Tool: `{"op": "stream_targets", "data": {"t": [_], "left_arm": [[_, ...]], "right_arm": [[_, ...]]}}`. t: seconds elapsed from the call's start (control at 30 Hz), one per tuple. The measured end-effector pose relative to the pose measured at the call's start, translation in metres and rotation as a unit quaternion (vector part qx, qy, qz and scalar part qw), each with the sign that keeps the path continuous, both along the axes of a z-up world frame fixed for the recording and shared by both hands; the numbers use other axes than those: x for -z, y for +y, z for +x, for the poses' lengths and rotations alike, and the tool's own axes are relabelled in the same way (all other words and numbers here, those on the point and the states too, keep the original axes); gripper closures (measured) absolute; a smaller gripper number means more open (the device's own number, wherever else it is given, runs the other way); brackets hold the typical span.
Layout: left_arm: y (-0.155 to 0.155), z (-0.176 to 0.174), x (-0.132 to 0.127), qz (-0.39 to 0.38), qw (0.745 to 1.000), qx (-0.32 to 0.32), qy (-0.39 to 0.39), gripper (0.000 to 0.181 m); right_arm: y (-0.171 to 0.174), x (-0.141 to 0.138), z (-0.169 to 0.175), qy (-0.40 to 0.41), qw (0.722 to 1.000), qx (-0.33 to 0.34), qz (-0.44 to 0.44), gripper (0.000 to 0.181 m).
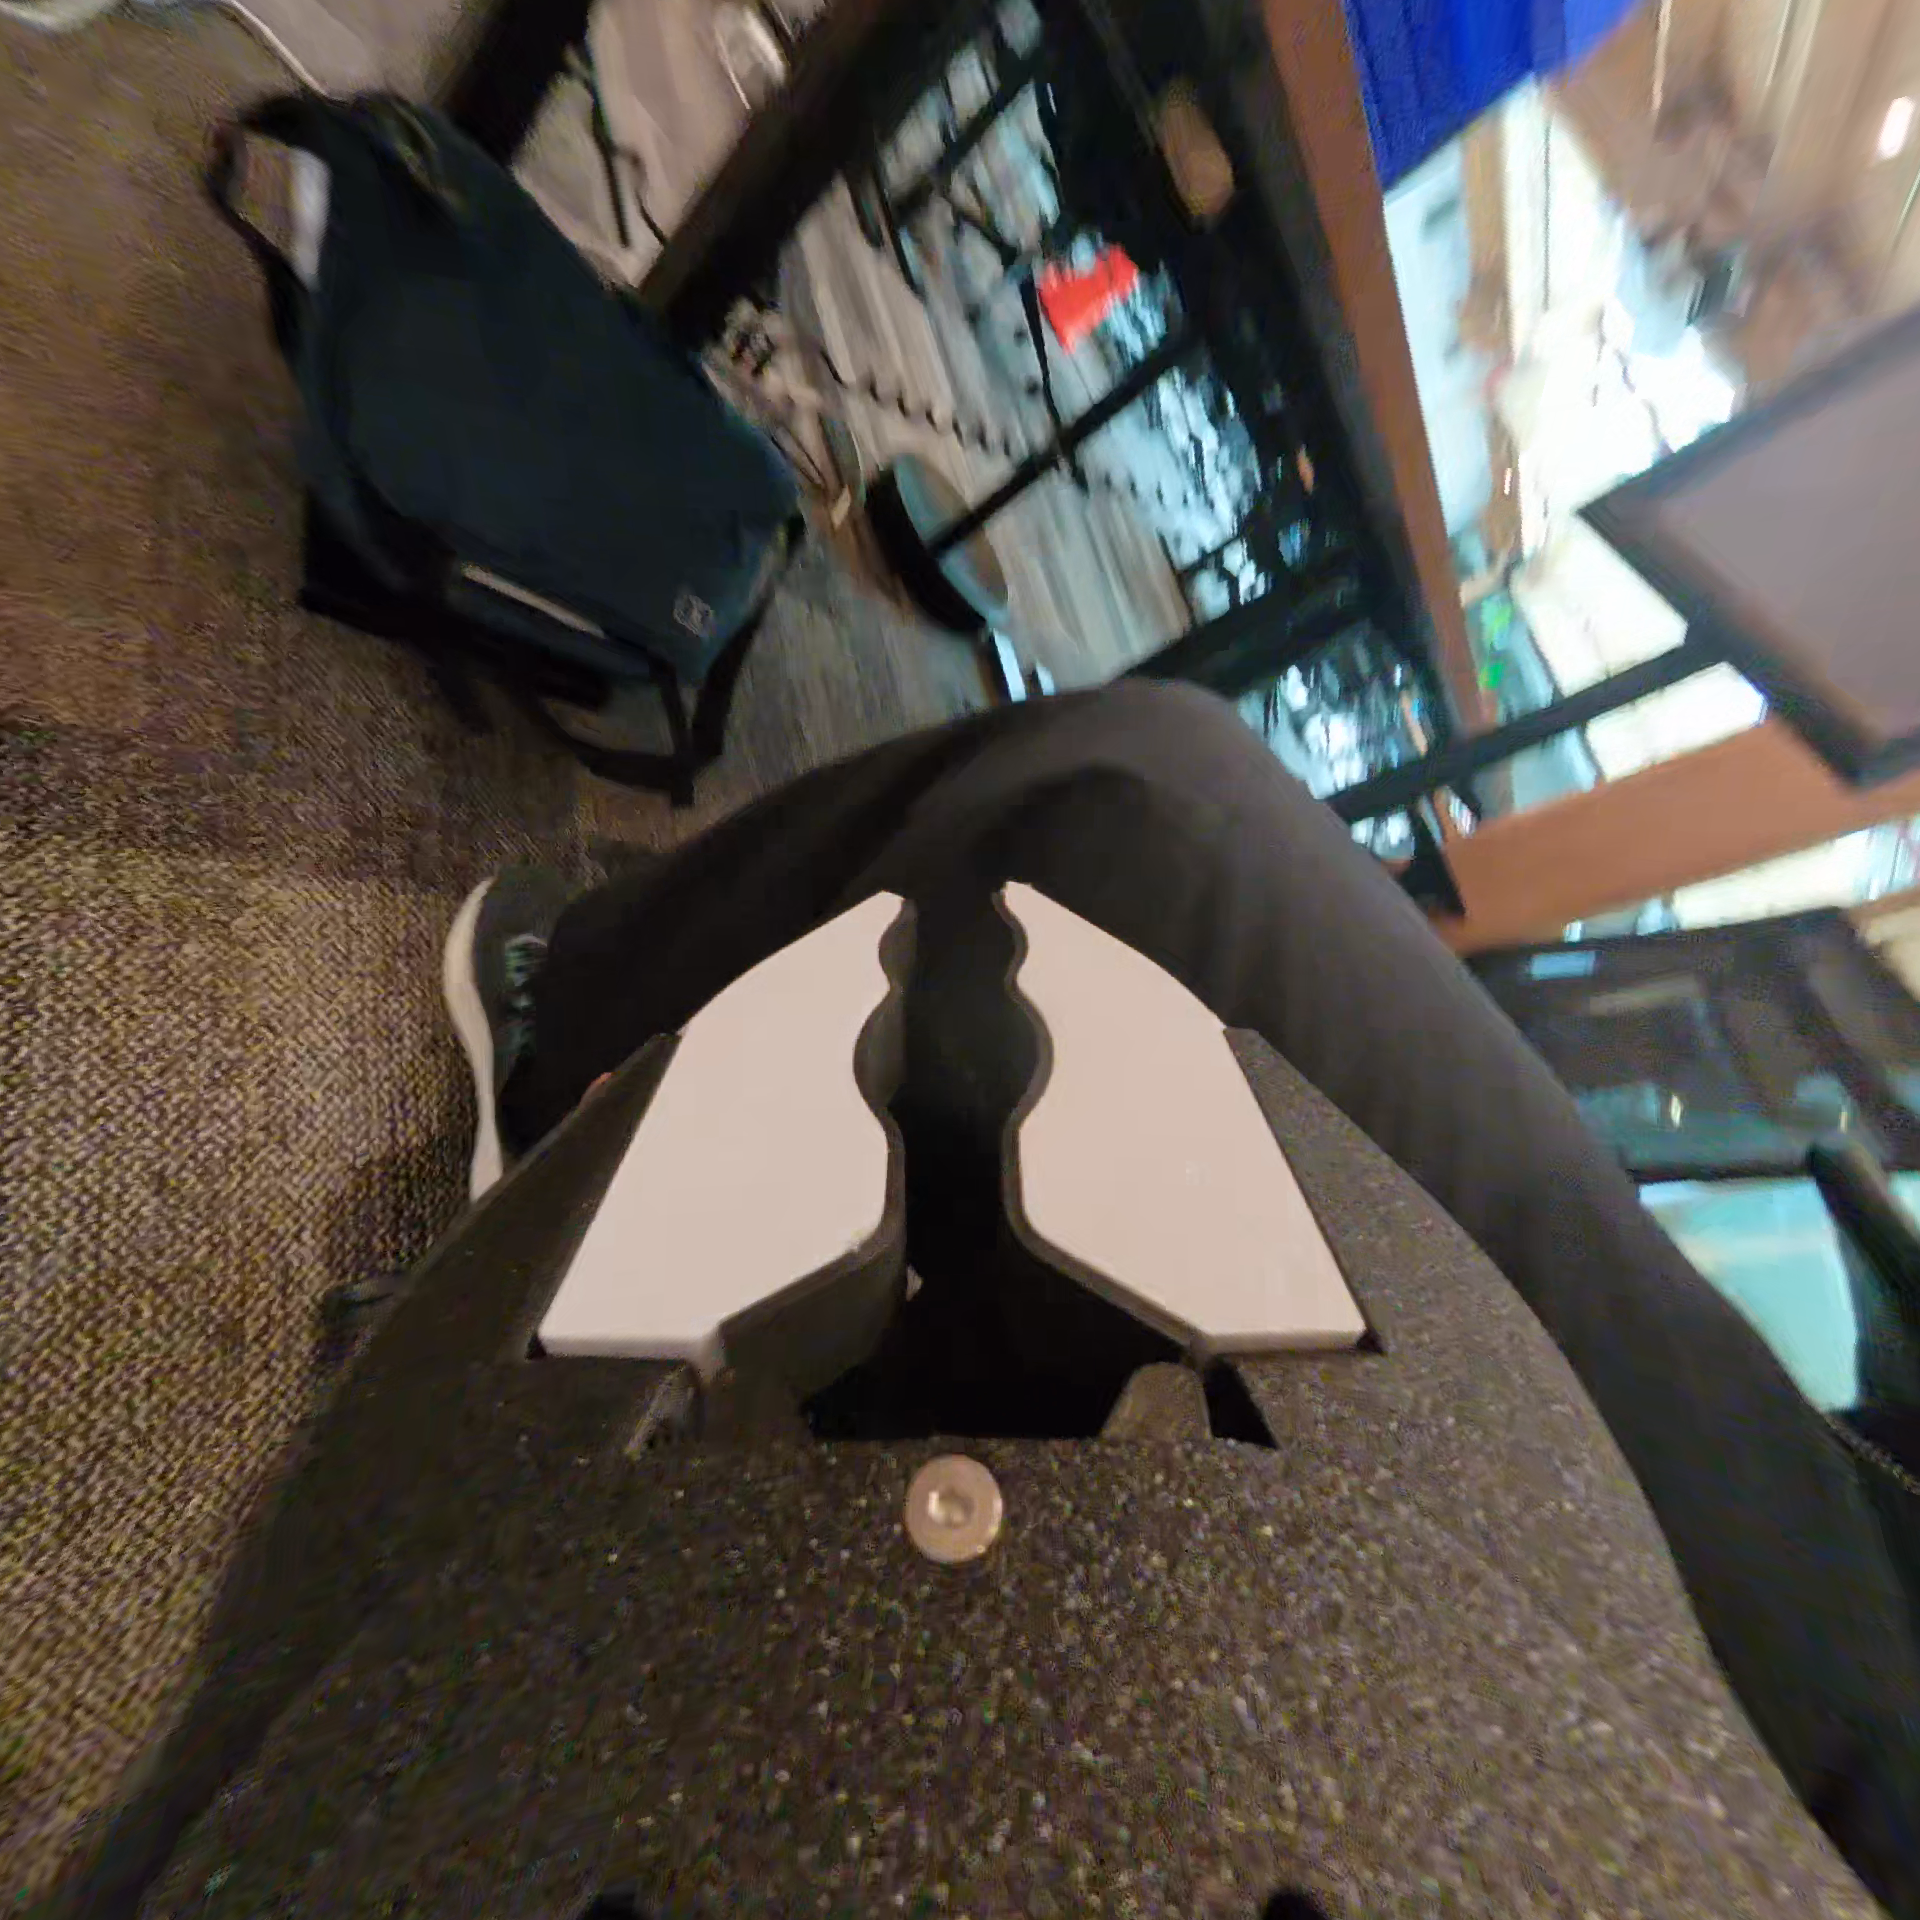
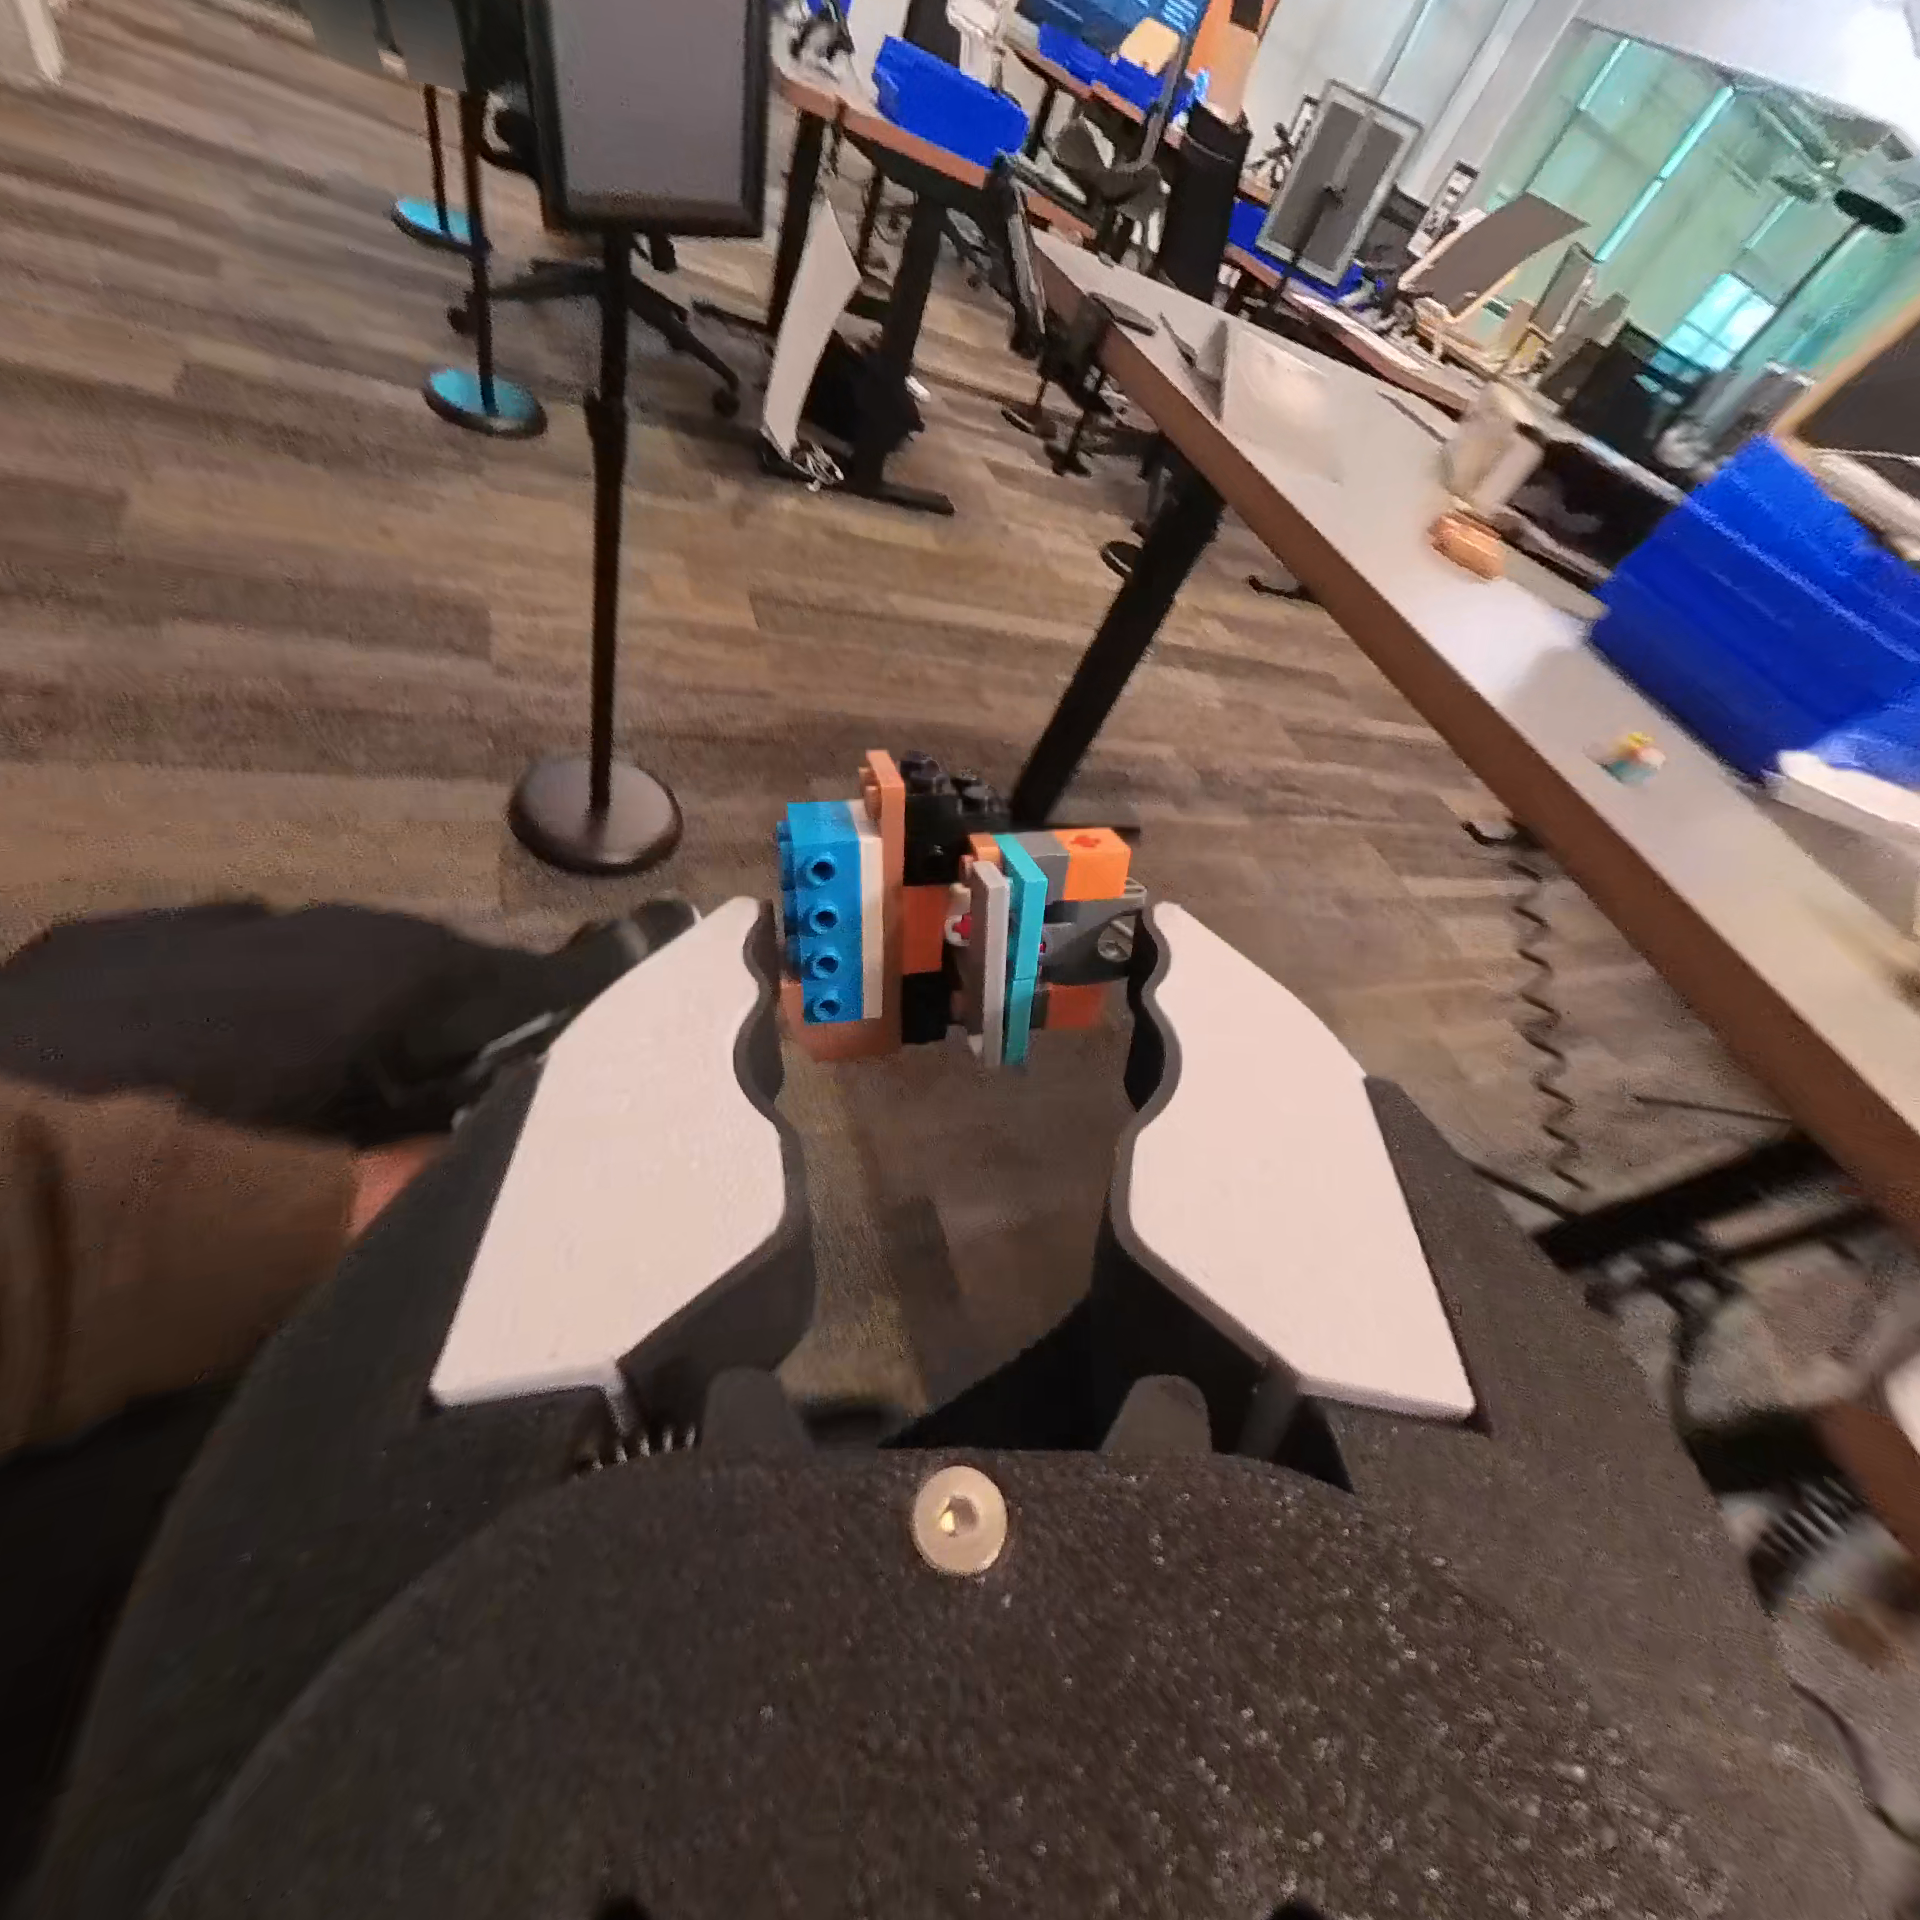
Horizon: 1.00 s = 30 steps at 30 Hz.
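Nearest your lens in the right wrist view is the speckled black body of your right tool (image 2: 951,920), its white-faced jaws spread only as wide as the brick model (image 2: 940,914) they pinch at the tips. That model is a clump of blue, white, orange, black, grey and teal bricks, carried in the air above the floor, not resting on anything. Your brown sleeve (image 2: 156,1236) and dark trouser leg (image 2: 260,997) lie at the left edge.

Your left tool (image 1: 958,909) has its jaws drawn nearly together with only a narrow wavy gap between them; nothing shows in that gap, and the tips sit just over your dark-trousered knee (image 1: 1122,790). A black shoe with a white sole (image 1: 488,997) shows beside it.

For containers, a blue bin (image 2: 1766,613) stands on the bench (image 2: 1455,623) at your right; its contents cannot be seen. A small pale toy piece (image 2: 1633,756) sits near it on the bench top. More blue bins (image 2: 945,99) sit on farther desks.

Below is striped brown-grey carpet (image 2: 260,540). A black stand with a round base (image 2: 595,821) rises left of the model. In the left wrist view a dark backpack (image 1: 499,416) lies on the carpet, with blurred dark-framed glass behind.
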<state>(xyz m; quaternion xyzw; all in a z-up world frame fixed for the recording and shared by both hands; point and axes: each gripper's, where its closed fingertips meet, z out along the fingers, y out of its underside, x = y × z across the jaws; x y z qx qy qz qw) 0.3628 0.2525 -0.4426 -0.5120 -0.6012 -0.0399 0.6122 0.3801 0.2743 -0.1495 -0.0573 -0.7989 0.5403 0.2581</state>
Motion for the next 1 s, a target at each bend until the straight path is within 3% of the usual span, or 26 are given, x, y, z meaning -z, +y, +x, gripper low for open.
{"op": "stream_targets", "data": {"t": [0.17, 0.33, 0.47, 0.6, 0.73, 0.9, 1.0], "left_arm": [[-0.045, -0.019, 0.008, 0.063, 0.994, -0.089, -0.011, 0.169], [-0.062, -0.047, 0.042, 0.083, 0.992, -0.075, -0.052, 0.168], [-0.081, -0.066, 0.048, 0.159, 0.979, -0.081, -0.094, 0.168], [-0.102, -0.104, 0.036, 0.165, 0.978, -0.078, -0.099, 0.168], [-0.102, -0.161, 0.018, 0.123, 0.989, -0.025, -0.083, 0.168], [-0.086, -0.221, 0.013, 0.003, 0.995, 0.073, -0.07, 0.168], [-0.065, -0.231, 0.006, -0.016, 0.988, 0.143, -0.057, 0.168]], "right_arm": [[-0.151, 0.048, -0.091, -0.056, 0.994, -0.043, -0.085, 0.116], [-0.269, 0.115, -0.173, -0.084, 0.983, -0.083, -0.14, 0.116], [-0.313, 0.151, -0.228, -0.089, 0.979, -0.098, -0.154, 0.116], [-0.32, 0.166, -0.274, -0.066, 0.983, -0.093, -0.14, 0.116], [-0.305, 0.117, -0.313, -0.016, 0.987, -0.076, -0.139, 0.116], [-0.266, -0.005, -0.372, 0.081, 0.991, -0.035, -0.104, 0.116], [-0.231, -0.049, -0.423, 0.076, 0.996, 0.018, -0.052, 0.116]]}}
